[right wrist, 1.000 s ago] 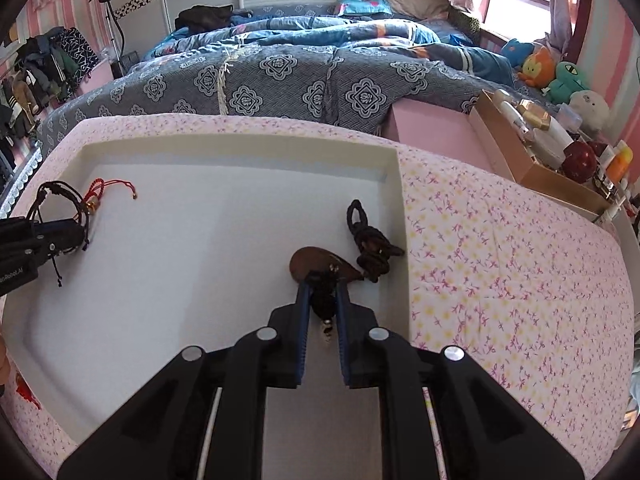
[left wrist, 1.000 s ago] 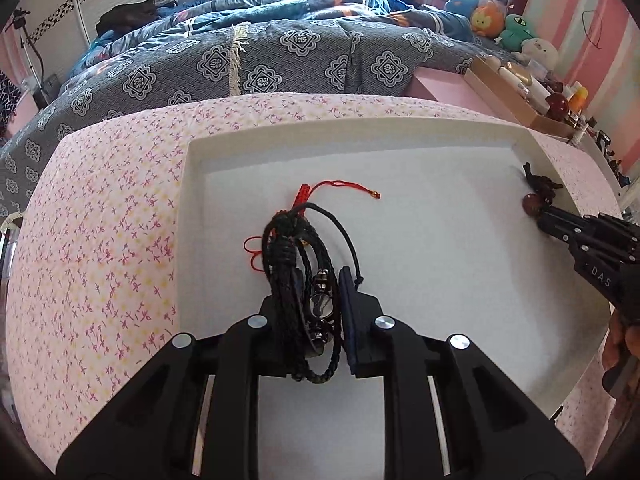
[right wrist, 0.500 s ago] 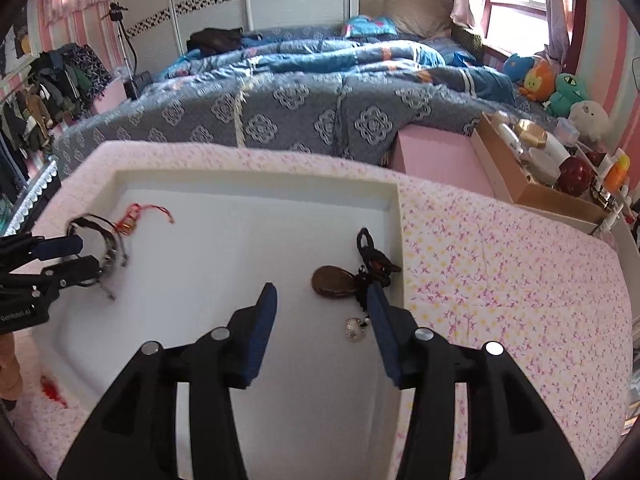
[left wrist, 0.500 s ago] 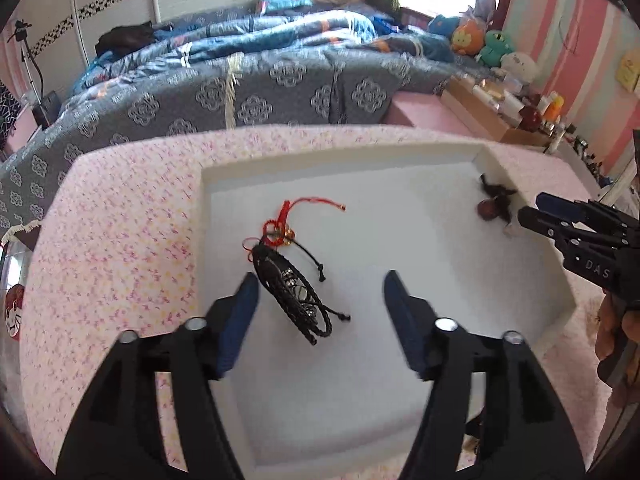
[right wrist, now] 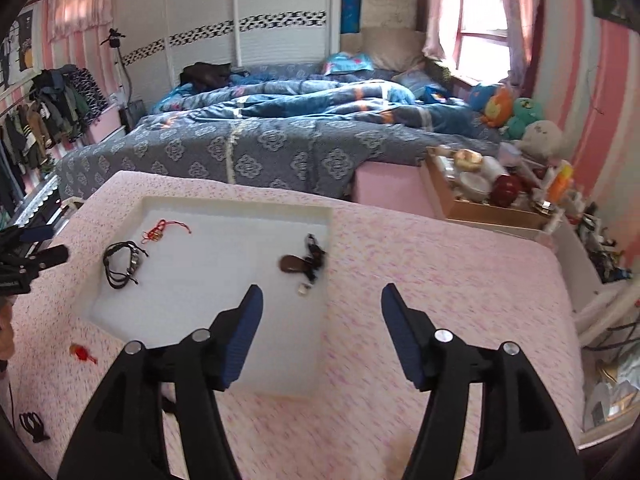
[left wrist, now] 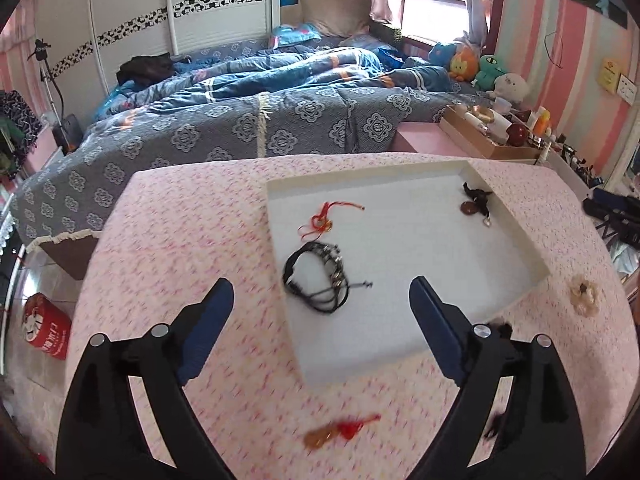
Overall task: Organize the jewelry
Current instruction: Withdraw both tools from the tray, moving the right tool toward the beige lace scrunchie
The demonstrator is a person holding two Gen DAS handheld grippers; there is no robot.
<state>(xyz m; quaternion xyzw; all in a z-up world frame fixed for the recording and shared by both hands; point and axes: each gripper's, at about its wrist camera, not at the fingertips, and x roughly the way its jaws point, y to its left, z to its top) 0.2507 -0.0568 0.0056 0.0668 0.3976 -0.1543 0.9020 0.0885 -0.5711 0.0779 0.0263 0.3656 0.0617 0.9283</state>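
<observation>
Pink flowered cloth covers the surface [left wrist: 192, 216], and a white tray [left wrist: 508, 236] is set into it, with a bed [left wrist: 248, 120] under a blue quilt seen behind.

Some things are hard to make out. A small red and gold charm [left wrist: 340, 432] on the cloth near the left gripper is blurred. A dark bit is half hidden behind the right finger [left wrist: 440, 332] of the left gripper. A cream, frilly thing [left wrist: 585, 295] on the cloth beside the tray cannot be told. The dark knotted piece [right wrist: 32, 424] at the corner of the right view is cut off by the edge.

Three pieces are seen lying in the tray. The black cord bracelet [left wrist: 320, 280] rests near the left wall. The red string charm [left wrist: 324, 220] lies just behind it. The brown pendant [right wrist: 294, 263] on its black cord lies by the right wall.

The left gripper [left wrist: 320, 308] is held wide over the tray edge, and its jaws have just been opening. Nothing is held between them. The right gripper [right wrist: 322, 312] is spread too, its jaws have just been opening, and nothing is gripped. A box of bottles [right wrist: 492, 196] stands past the surface.
</observation>
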